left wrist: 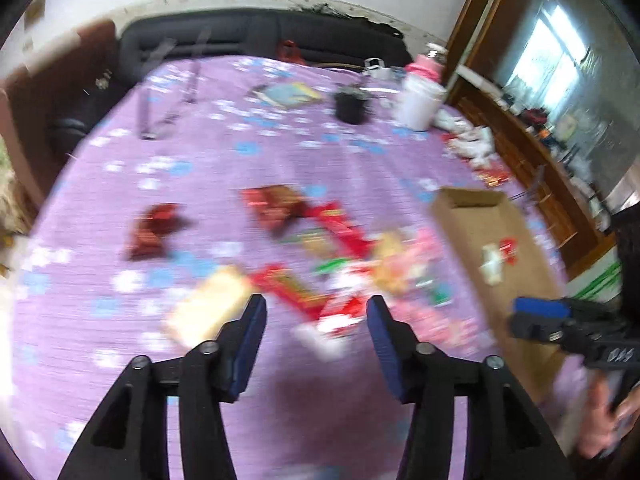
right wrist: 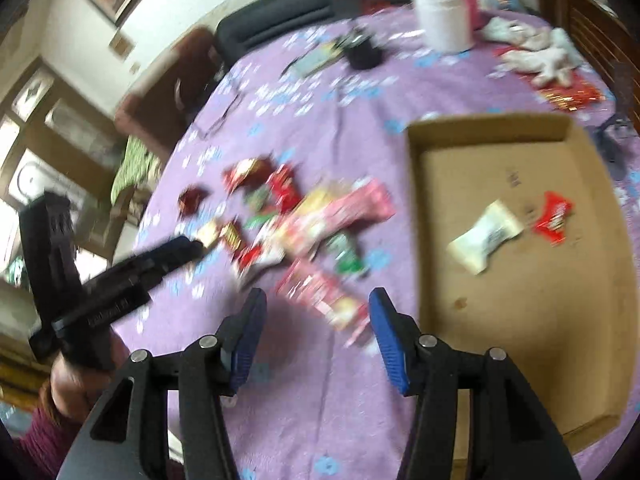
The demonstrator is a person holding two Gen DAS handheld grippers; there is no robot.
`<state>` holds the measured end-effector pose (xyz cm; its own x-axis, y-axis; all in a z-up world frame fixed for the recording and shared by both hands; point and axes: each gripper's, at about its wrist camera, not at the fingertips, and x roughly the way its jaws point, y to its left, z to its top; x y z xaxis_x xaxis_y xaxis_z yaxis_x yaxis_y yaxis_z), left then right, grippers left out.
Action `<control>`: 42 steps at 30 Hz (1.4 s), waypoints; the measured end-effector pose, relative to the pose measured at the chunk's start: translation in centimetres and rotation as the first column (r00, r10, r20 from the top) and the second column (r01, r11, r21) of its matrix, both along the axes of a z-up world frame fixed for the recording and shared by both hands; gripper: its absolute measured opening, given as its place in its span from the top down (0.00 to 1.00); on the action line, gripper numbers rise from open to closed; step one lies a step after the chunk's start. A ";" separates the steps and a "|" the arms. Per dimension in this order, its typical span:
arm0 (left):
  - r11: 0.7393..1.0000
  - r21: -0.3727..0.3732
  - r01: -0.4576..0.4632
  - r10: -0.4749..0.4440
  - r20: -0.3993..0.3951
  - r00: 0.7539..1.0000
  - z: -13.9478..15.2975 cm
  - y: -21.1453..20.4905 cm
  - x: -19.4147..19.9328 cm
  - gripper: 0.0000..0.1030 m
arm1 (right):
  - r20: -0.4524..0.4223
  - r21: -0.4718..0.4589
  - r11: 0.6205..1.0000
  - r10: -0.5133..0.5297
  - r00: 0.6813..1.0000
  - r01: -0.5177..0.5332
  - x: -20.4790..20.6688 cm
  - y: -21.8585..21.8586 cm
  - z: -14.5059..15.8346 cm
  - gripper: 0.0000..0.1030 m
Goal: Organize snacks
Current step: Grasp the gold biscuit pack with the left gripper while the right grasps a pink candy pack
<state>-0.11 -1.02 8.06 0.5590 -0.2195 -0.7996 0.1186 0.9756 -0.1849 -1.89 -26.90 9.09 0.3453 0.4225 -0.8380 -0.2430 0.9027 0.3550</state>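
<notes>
Both views are motion-blurred, so I can't read any wrapper labels. Nearest me in the left wrist view, my left gripper [left wrist: 316, 312] has its jaws parted with nothing between the blue pads; only purple flowered tablecloth [left wrist: 100, 240] lies under them. Same for my right gripper [right wrist: 317, 306]: jaws apart, empty, hanging over the cloth.

Just past the left fingertips, at 12 o'clock, sits the snack pile [left wrist: 332, 264]: red, pink and yellow packets overlapping, so I can't count them. A pale yellow packet [left wrist: 208, 304] lies at 10 o'clock of the fingertips, apart from the pile. A dark red packet [left wrist: 154, 230] lies alone further out at 10 o'clock.

In the right wrist view the same pile [right wrist: 304, 224] is at 12 o'clock, and a pink packet [right wrist: 320, 296] lies between the fingertips' line of sight, not touched. At 2 o'clock is the cardboard tray [right wrist: 492, 128], its near right corner cut off by the lens edge. Inside it are 2 snacks: a white wrapper [right wrist: 484, 236] and a red wrapper [right wrist: 554, 216], near each other, not touching.

At 9 o'clock my left gripper [right wrist: 188, 246] shows side-on, the hand [right wrist: 76, 384] partly hidden behind it.

Far side: black cup [left wrist: 352, 104], white tub [left wrist: 420, 104], pink item behind it, mostly hidden.
</notes>
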 end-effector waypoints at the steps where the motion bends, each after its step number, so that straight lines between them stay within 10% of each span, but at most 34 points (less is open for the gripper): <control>1: 0.999 0.037 0.002 -0.002 0.002 1.000 -0.3 0.7 0.0 0.40 | -0.005 -0.008 1.000 0.009 1.000 -0.009 -0.2 0.4 -0.3 0.49; 13: 0.955 0.263 0.135 -0.116 -0.087 0.989 -6.3 2.6 3.8 0.39 | -0.024 -0.021 0.998 -0.058 0.998 0.058 -1.0 0.7 -1.0 0.49; 22: 0.980 0.183 0.079 -0.073 -0.040 0.997 -6.3 3.1 3.1 0.65 | -0.024 -0.183 0.977 0.104 0.994 -0.107 1.3 3.1 -2.8 0.38; 29: 0.992 0.118 0.044 -0.034 -0.087 0.996 -6.1 3.5 -0.8 0.65 | -0.074 -0.261 0.944 0.189 0.979 -0.202 3.8 4.8 -6.0 0.38; 34: 0.994 0.107 0.004 0.007 -0.101 0.995 -6.0 3.6 -2.5 0.62 | -0.043 -0.360 0.899 0.250 0.967 -0.249 1.8 6.6 -6.6 0.67; 37: 0.991 0.134 -0.021 0.035 -0.105 0.994 -6.1 3.8 -2.2 0.38 | -0.046 -0.326 0.917 0.228 0.972 -0.231 0.7 6.7 -6.6 0.75; 39: 0.988 0.151 -0.023 0.038 -0.097 0.995 -6.3 4.0 -1.7 0.38 | -0.052 -0.301 0.929 0.210 0.976 -0.216 0.4 6.8 -6.6 0.76; 42: 0.984 0.177 -0.019 0.031 -0.064 0.997 -6.3 4.0 -1.4 0.66 | -0.060 -0.239 0.952 0.183 0.981 -0.192 0.1 6.9 -6.2 0.77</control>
